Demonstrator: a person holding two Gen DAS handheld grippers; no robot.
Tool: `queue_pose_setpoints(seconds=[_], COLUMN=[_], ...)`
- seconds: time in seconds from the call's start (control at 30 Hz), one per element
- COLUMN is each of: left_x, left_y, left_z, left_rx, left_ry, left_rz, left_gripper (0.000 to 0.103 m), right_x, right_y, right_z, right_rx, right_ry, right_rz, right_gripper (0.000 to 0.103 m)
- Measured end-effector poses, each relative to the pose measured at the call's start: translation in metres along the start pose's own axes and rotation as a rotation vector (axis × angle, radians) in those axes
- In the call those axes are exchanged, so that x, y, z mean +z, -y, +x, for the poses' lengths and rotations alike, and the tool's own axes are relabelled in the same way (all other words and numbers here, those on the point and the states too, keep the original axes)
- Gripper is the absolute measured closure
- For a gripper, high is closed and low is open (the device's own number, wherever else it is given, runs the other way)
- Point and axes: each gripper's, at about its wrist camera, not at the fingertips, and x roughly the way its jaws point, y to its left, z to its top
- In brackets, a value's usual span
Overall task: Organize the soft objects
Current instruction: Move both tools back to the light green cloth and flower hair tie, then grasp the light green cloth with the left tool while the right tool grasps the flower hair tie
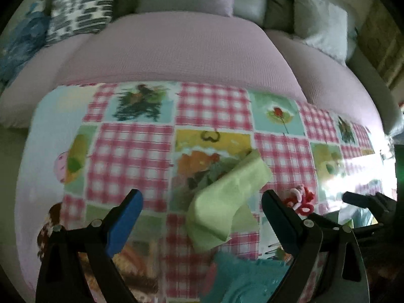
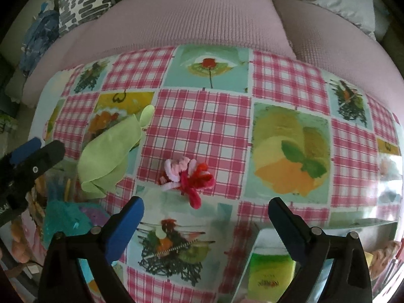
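Note:
A light green cloth (image 1: 227, 197) lies crumpled on the patchwork tablecloth (image 1: 141, 151), just ahead of my left gripper (image 1: 202, 197), which is open with nothing between its fingers. The same green cloth (image 2: 108, 156) shows at the left of the right wrist view. A red and pink pipe-cleaner bundle (image 2: 188, 176) lies ahead of my right gripper (image 2: 205, 207), which is open and empty. That bundle (image 1: 301, 199) also sits right of the left gripper's right finger. A teal fluffy item (image 1: 250, 275) lies under the left gripper. The left gripper (image 2: 32, 156) appears at the left edge.
A pink-covered sofa (image 1: 176, 50) with several cushions stands behind the table. A patterned cushion (image 1: 80, 7) is at its left. The table's near edge in the right wrist view shows a yellow-green package (image 2: 271, 272) below it. The right gripper (image 1: 366, 202) shows at right.

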Motion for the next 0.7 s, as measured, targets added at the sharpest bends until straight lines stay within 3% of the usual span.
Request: queue_pose_setpoints(seconds=[0.27, 0.33, 0.43, 0.7], left_x=[0.014, 0.016, 0.018, 0.02], left_y=[0.015, 0.019, 0.023, 0.023], left_z=[0.031, 0.039, 0.052, 0.081], left_rx=[-0.02, -0.013, 0.006, 0.052], left_ry=[-0.119, -0.15, -0.203, -0.288], left_rz=[0.077, 0.103, 0.121, 0.136], left_gripper=[0.01, 0.01, 0.019, 0.022], right_x=[0.009, 0.012, 0.015, 0.018], right_y=[-0.004, -0.006, -0.01, -0.014], right_z=[0.021, 0.024, 0.03, 0.047], right_rx=[-0.002, -0.004, -0.009, -0.015], right_ry=[-0.033, -0.037, -0.048, -0.071], right_rz=[-0.003, -0.009, -0.019, -0.027], right_gripper=[0.005, 0.005, 0.008, 0.012])
